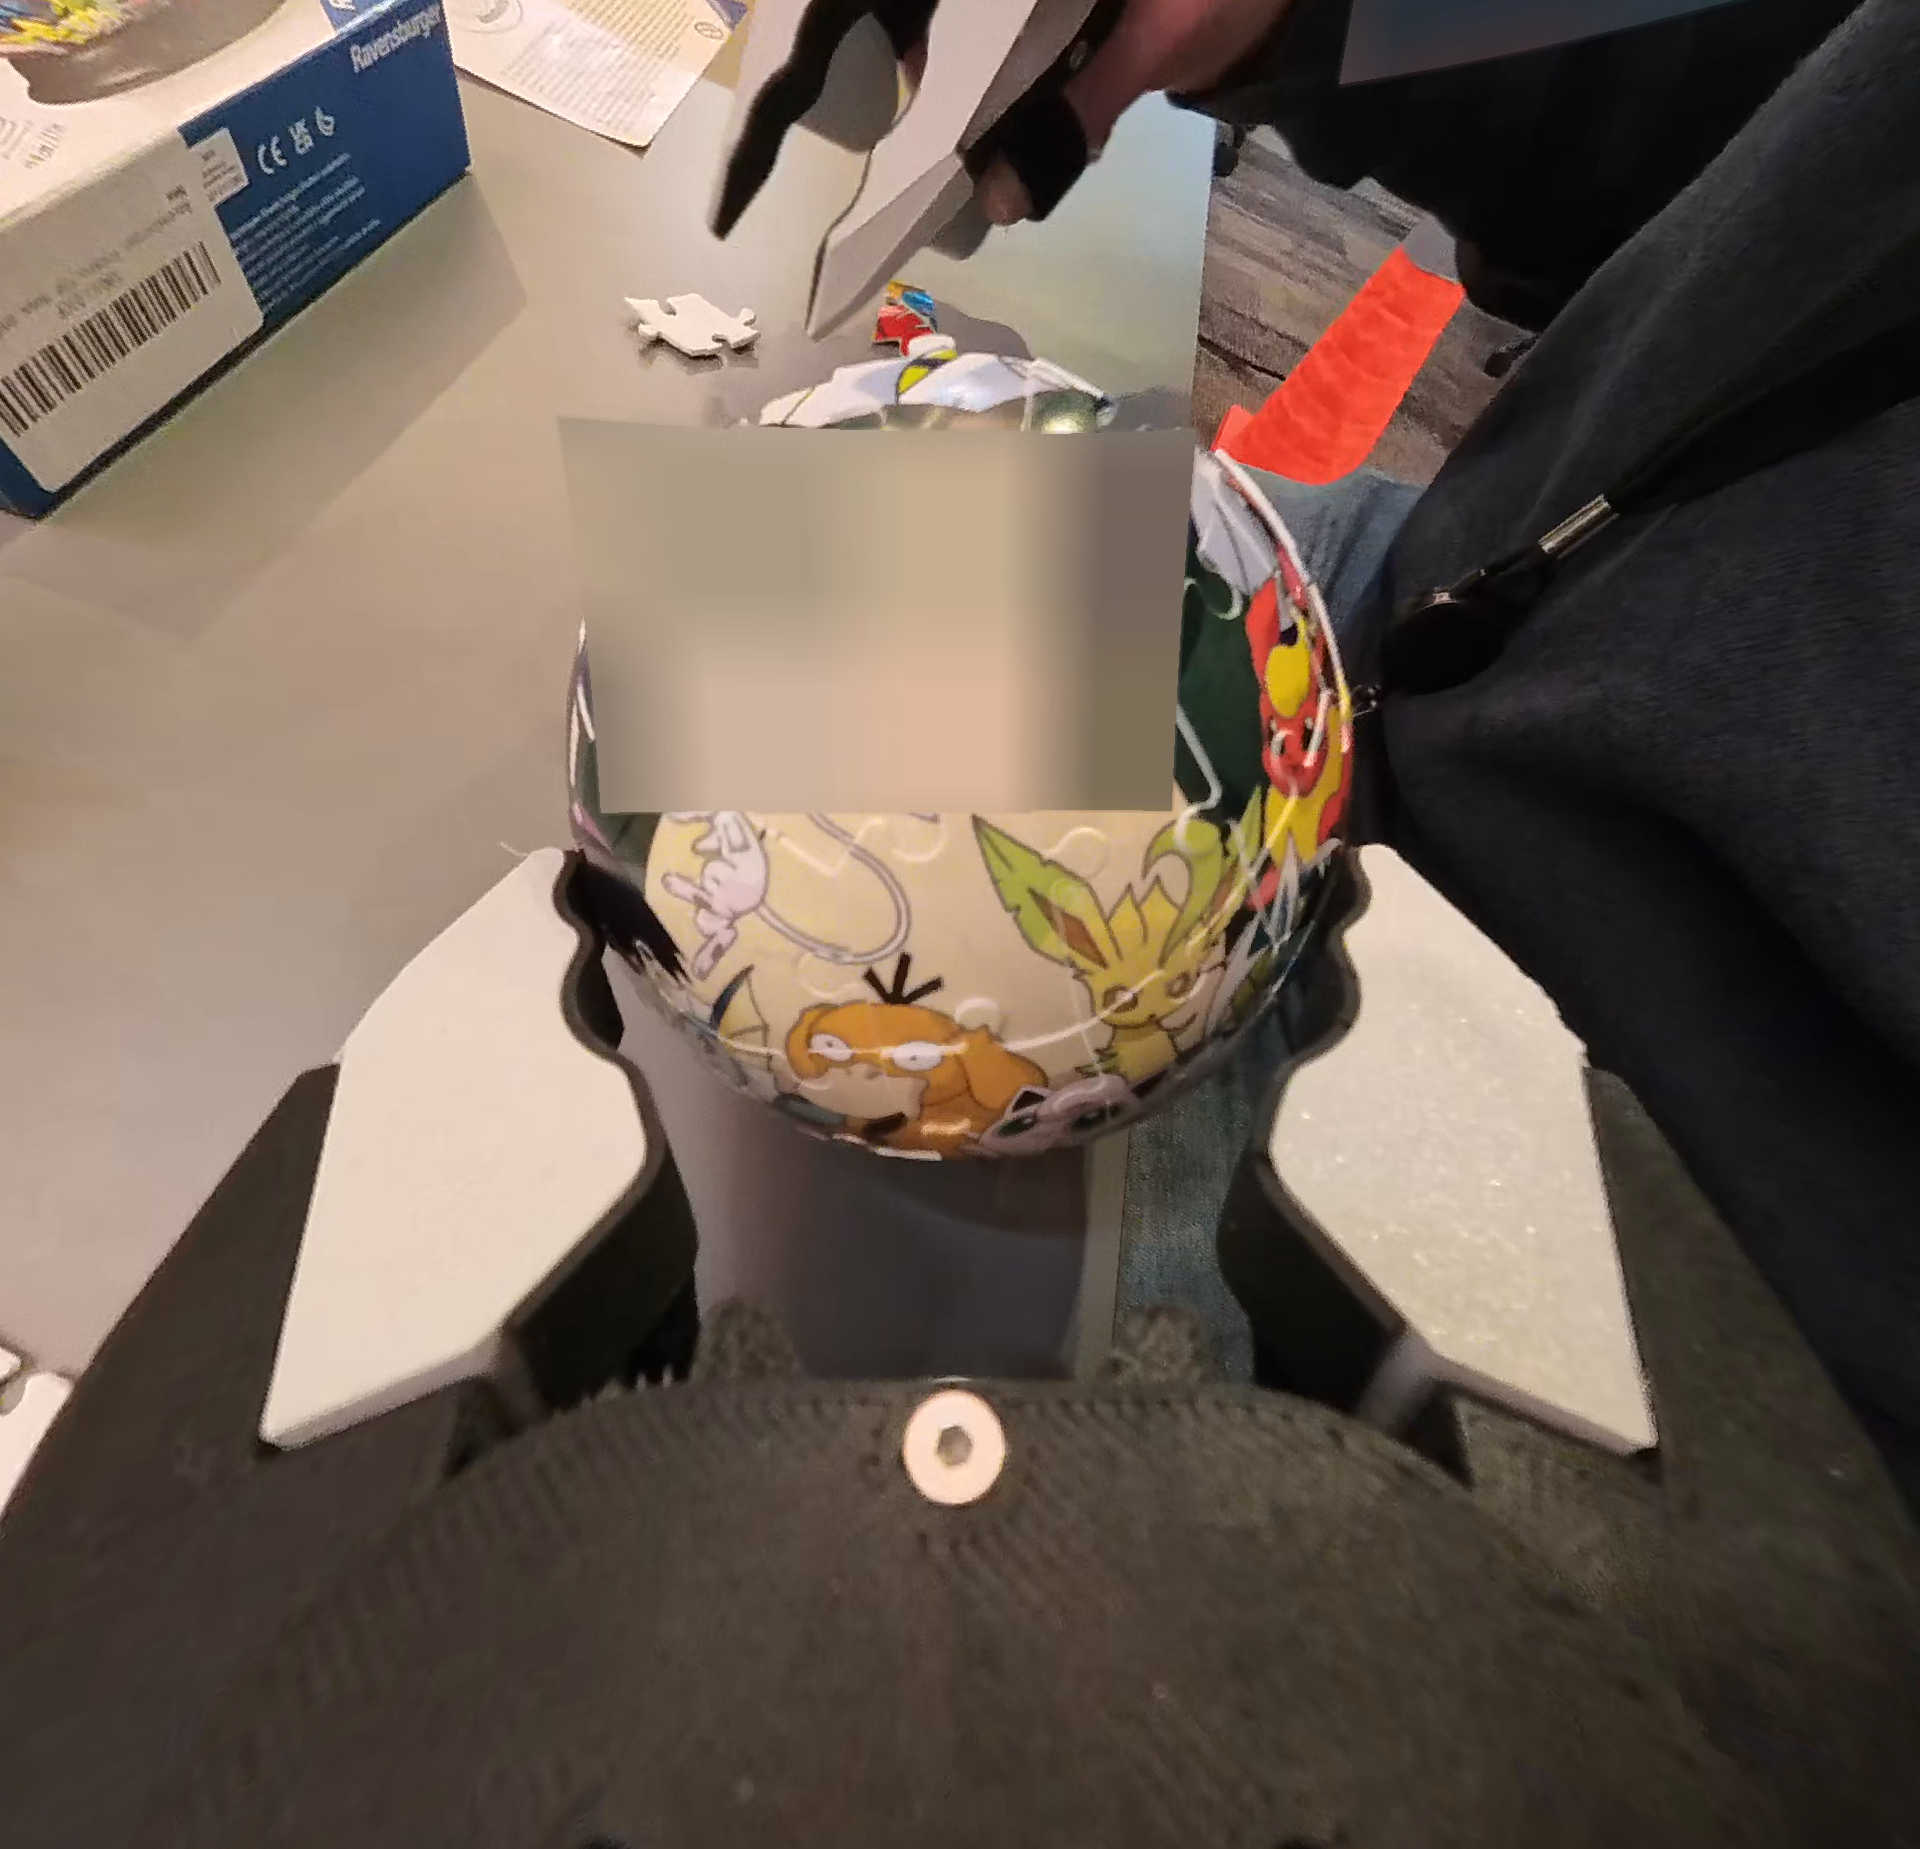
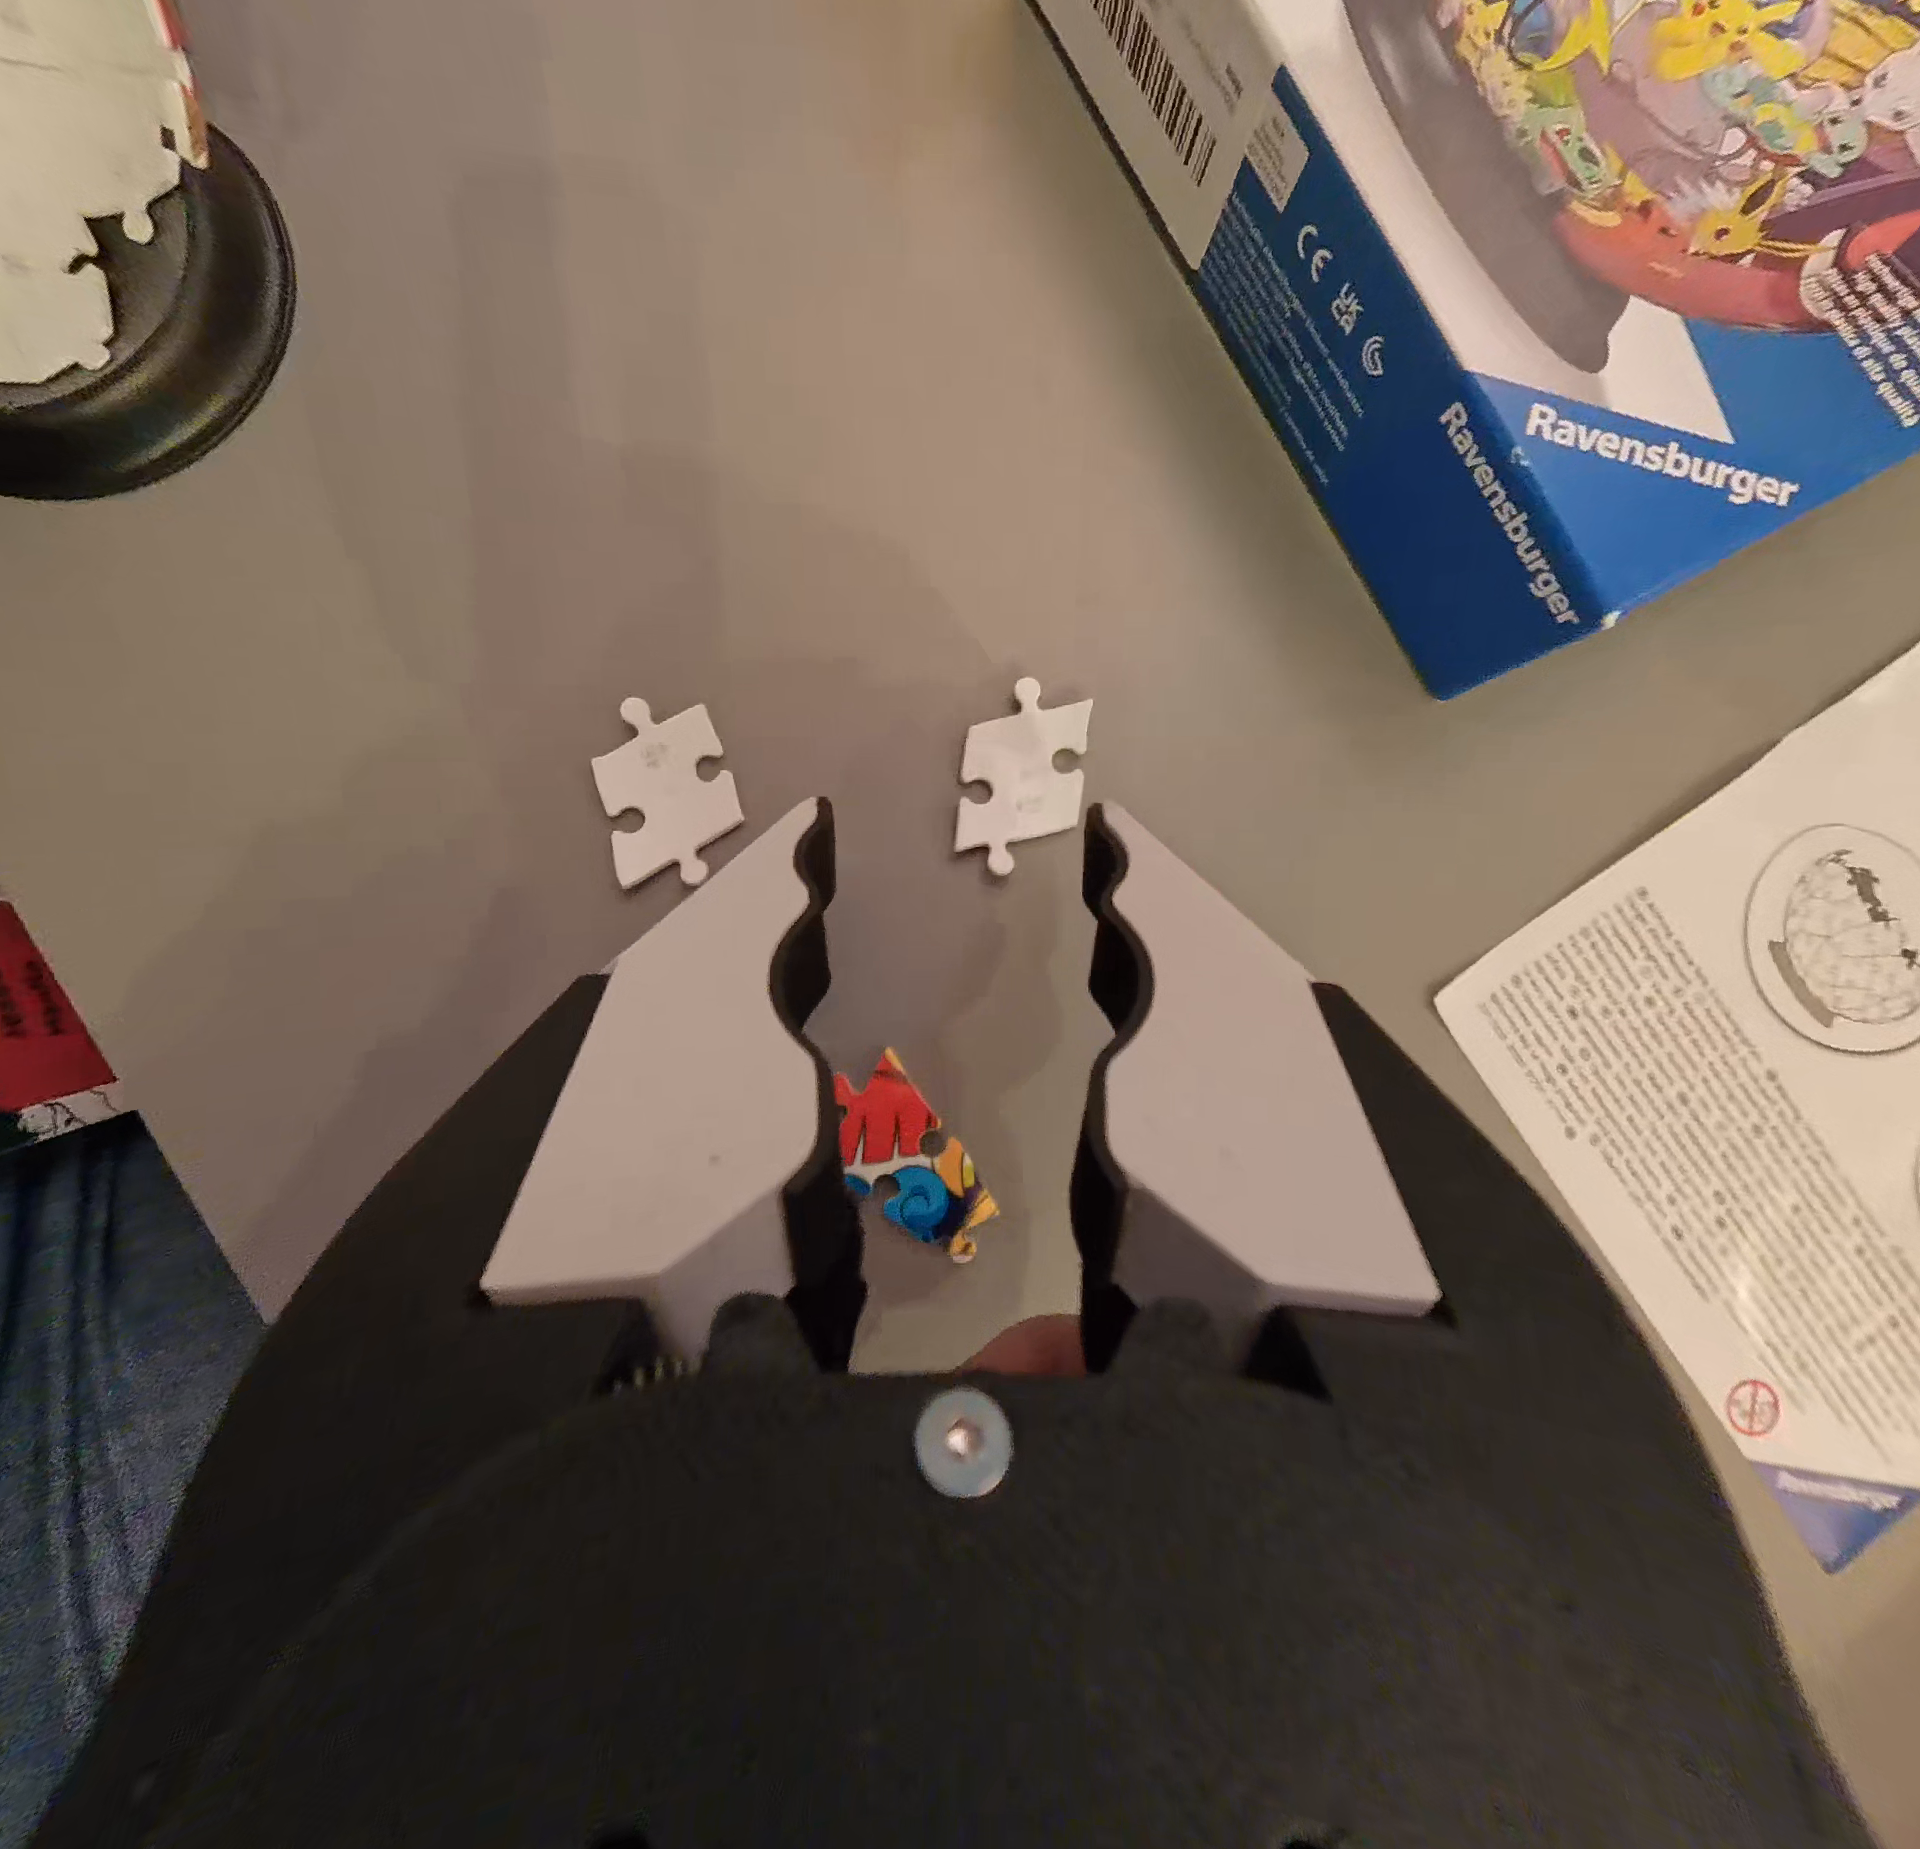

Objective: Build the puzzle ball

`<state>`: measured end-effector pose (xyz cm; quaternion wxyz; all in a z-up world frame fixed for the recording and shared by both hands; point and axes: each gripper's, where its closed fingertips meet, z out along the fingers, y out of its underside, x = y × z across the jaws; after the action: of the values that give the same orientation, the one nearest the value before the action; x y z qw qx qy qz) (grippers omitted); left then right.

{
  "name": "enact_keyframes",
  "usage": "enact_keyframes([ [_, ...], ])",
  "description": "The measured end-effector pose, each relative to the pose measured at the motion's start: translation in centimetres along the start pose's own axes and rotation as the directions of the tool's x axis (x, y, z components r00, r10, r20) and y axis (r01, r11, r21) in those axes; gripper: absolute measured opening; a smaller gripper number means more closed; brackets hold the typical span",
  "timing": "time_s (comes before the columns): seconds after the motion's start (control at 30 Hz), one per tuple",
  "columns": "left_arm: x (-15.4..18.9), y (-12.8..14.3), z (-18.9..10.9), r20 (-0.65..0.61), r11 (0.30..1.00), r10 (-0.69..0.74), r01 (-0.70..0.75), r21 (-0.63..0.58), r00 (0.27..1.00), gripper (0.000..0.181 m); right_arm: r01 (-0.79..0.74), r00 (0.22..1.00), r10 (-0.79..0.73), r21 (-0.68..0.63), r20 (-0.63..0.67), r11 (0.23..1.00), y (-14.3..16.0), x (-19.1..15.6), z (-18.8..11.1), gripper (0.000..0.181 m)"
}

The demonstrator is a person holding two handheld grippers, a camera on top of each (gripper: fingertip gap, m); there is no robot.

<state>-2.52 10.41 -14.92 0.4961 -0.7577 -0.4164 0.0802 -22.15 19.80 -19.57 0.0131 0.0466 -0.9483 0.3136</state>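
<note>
My left gripper [image 1: 956,874] is shut on the puzzle ball [image 1: 935,978], a round shell printed with cartoon creatures, and grips it at both sides. A blurred patch hides its middle. My right gripper [image 2: 956,817] is open and empty, pointing down at the grey table [image 2: 727,397]. A coloured puzzle piece [image 2: 914,1155] lies on the table between its fingers. Two white face-down pieces [image 2: 665,791] [image 2: 1023,776] lie just past its fingertips. The left wrist view shows the right gripper [image 1: 774,277] above a white piece [image 1: 691,322] and the coloured piece [image 1: 904,319].
A white-lined puzzle shell [image 2: 62,189] sits over a black round stand [image 2: 218,345] at the far left. The blue puzzle box [image 2: 1507,293] [image 1: 208,189] and an instruction sheet [image 2: 1714,1124] [image 1: 603,43] lie on the table. A person's dark clothing [image 1: 1662,760] fills the right. My hands' fingertips stand some 25 centimeters from each other.
</note>
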Motion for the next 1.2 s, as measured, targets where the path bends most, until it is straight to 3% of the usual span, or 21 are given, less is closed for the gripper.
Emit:
enact_keyframes([
  [0.2,-0.1,0.0,-0.1,0.004,1.0,-0.008,0.008,-0.01,1.0,0.128,0.018,1.0,-0.018,-0.023,-0.011,1.0,0.8,0.5,1.0,0.047],
  [0.5,-0.1,-0.1,0.1,0.015,1.0,-0.008,0.009,-0.017,1.0,0.128,0.026,0.999,-0.027,-0.009,-0.023,1.0,0.7,0.9,1.7,0.016],
  [0.73,0.0,-0.1,0.2,0.015,1.0,-0.007,0.008,-0.014,1.0,0.128,0.025,1.0,-0.025,0.006,-0.014,1.0,0.7,0.7,1.4,0.007],
  [1.2,-0.1,-0.2,0.3,0.014,1.0,-0.007,0.007,-0.01,1.0,0.128,0.018,1.0,-0.019,0.087,0.014,0.996,-0.9,0.3,-0.2,0.0],
])
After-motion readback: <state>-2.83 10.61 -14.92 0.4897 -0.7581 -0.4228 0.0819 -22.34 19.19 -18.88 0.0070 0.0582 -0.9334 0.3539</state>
